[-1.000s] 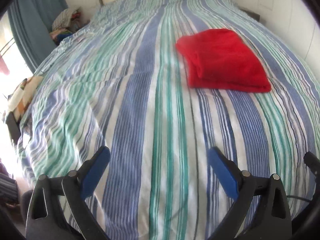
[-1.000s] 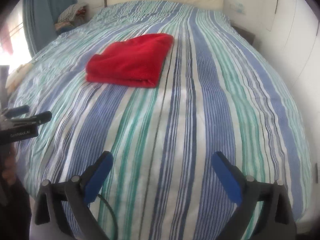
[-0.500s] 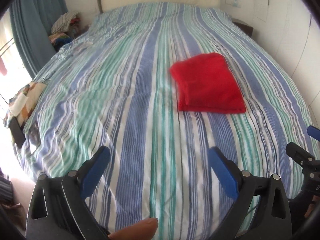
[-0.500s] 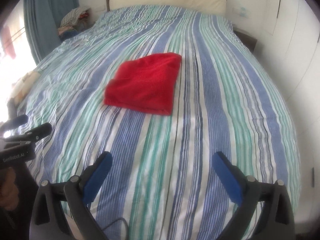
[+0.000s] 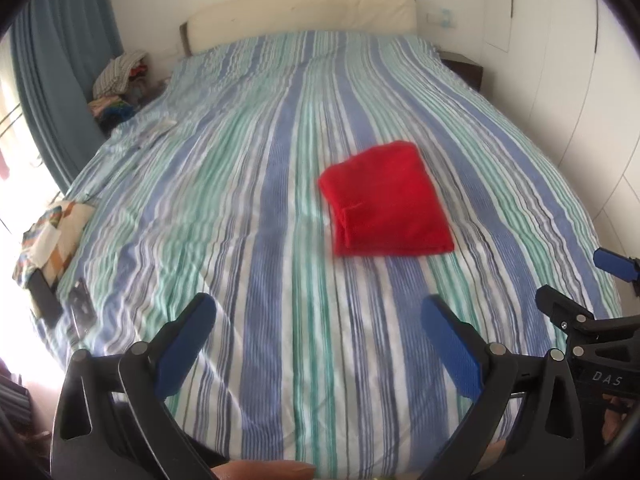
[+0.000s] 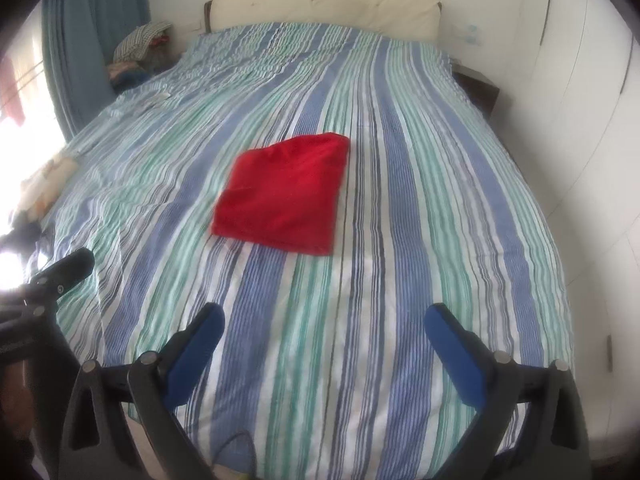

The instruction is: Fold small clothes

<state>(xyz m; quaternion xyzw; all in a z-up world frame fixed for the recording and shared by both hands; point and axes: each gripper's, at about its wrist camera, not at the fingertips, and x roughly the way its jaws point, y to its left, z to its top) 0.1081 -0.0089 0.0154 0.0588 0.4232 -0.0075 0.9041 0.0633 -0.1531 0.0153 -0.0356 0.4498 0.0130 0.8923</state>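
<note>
Cloth (image 5: 387, 200): 1 red, folded, on bed (image 5: 256, 184) | left gripper (image 5: 318, 344) wide, empty | right gripper (image 6: 326, 350) wide, empty

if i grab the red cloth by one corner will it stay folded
Probably not. The red cloth looks soft, its layers only stacked, loose edges showing on its left side, so a corner lift would likely let it droop open. It seems light, and a push may bunch it on the striped cover rather than slide it.
</note>
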